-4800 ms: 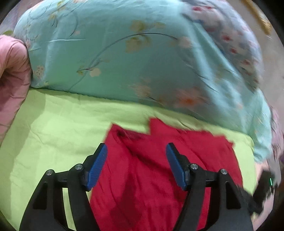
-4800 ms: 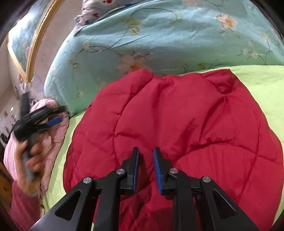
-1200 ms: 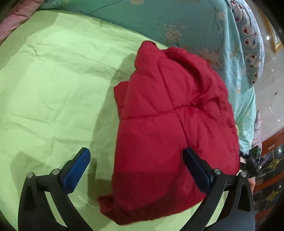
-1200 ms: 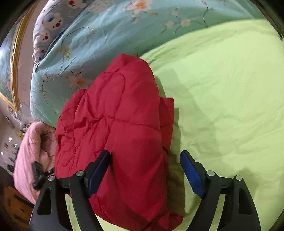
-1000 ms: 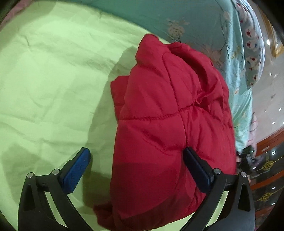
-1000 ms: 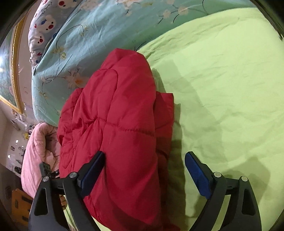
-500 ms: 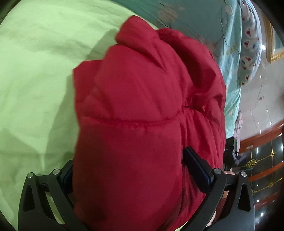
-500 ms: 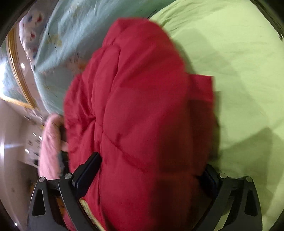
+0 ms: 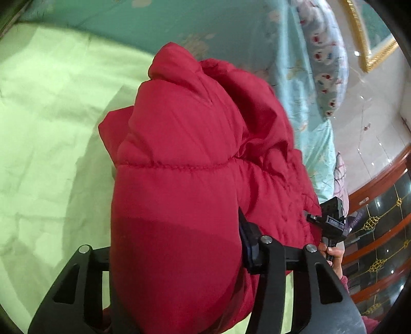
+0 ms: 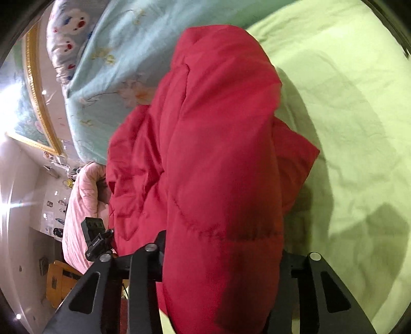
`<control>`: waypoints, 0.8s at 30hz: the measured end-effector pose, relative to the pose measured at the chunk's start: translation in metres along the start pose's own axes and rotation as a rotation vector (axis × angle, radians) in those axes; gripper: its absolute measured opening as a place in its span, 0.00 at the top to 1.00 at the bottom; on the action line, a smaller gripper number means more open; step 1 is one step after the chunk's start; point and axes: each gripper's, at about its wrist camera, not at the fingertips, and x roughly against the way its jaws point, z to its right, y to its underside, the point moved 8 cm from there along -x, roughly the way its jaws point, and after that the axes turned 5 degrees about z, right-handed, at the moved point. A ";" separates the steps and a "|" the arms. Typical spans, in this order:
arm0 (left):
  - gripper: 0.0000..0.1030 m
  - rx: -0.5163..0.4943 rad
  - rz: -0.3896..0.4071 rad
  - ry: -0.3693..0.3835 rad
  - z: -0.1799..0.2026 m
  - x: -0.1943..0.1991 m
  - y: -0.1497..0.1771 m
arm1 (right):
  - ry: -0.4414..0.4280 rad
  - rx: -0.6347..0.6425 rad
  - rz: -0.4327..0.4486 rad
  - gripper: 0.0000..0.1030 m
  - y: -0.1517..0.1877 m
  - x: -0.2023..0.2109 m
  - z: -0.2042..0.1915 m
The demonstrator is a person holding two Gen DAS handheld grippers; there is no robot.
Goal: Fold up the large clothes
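A red quilted puffer jacket [image 9: 185, 159] is folded into a thick bundle on the light green bedsheet [image 9: 43, 123]. My left gripper [image 9: 177, 254] has its jaws closed against one end of the bundle, which bulges between them and hides the left fingertip. My right gripper [image 10: 221, 262] clamps the opposite end of the jacket [image 10: 218, 154] the same way. Each gripper shows small in the other's view, the right gripper in the left wrist view [image 9: 331, 221] and the left gripper in the right wrist view [image 10: 96, 241].
A pale blue floral quilt [image 9: 159, 23] lies along the far side of the bed, also in the right wrist view [image 10: 115, 51]. A pink blanket [image 10: 82, 200] lies beyond the jacket. A patterned pillow [image 9: 323, 64], a gold-framed picture [image 10: 33, 84] and dark wood furniture [image 9: 380, 231] stand around the bed.
Both grippers moved in from either side of the folded jacket and narrowed from wide open until their jaws press its ends. The bundle now fills both views.
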 end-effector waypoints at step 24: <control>0.54 -0.017 0.096 -0.002 0.013 0.148 0.131 | -0.036 0.107 -0.060 0.64 0.170 0.071 -0.071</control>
